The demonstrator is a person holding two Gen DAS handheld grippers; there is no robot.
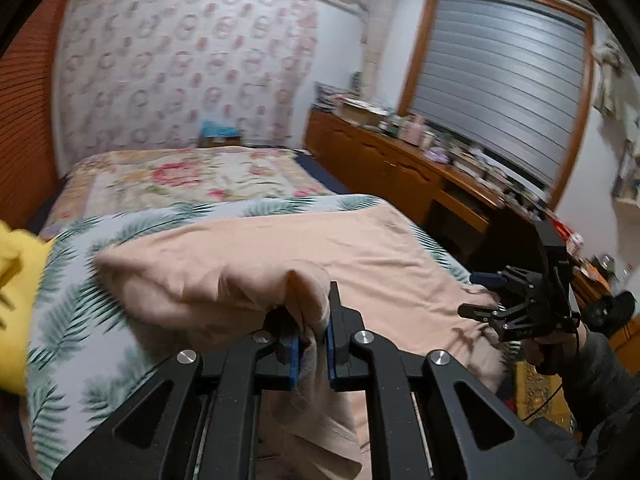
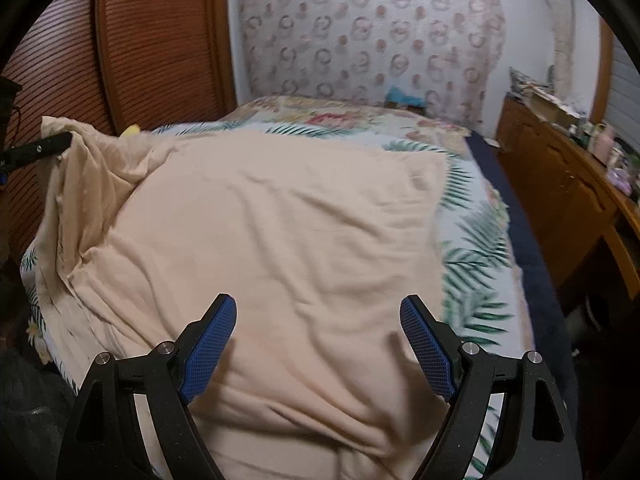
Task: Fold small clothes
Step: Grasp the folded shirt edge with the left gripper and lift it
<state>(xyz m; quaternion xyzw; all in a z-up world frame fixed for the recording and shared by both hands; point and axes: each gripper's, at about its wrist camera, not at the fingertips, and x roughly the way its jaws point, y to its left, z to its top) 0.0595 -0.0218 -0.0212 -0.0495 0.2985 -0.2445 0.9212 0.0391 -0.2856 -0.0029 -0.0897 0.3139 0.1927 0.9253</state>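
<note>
My left tongs point(image 1: 312, 344) are clamped on a bunched edge of the peach garment point(image 1: 280, 252), the cloth pinched between the two blue pads point(image 1: 330, 354) and spilling down beneath them. From that pinch the fabric rises in a soft ridge and then runs away flat across the bed point(image 1: 64, 320), whose cover is pale with green fern leaves. In the right wrist view the same lifted corner stands up at the garment's far left side, hanging in folds from the dark tip of my left tongs point(image 2: 52, 145), while the rest of the peach garment point(image 2: 280, 240) lies spread and lightly wrinkled over most of the near end of the bed point(image 2: 480, 264).

My right tongs point(image 2: 318, 332) stand wide apart with nothing between them, hovering just above the garment's near edge; the blue pads point(image 2: 210, 354) face each other across bare cloth. Seen from the left wrist, the right tongs point(image 1: 480, 296) are at the garment's right side, carried by my hand in a dark sleeve point(image 1: 592, 368).

Left of the garment a bit of yellow cloth point(image 1: 12, 304) lies at the bed's edge. Beyond the garment, a floral quilt point(image 1: 180, 176) covers the far part of the bed, and right of the bed runs a long wooden tabletop point(image 1: 420, 156) crowded with small items, too blurred to tell apart.
</note>
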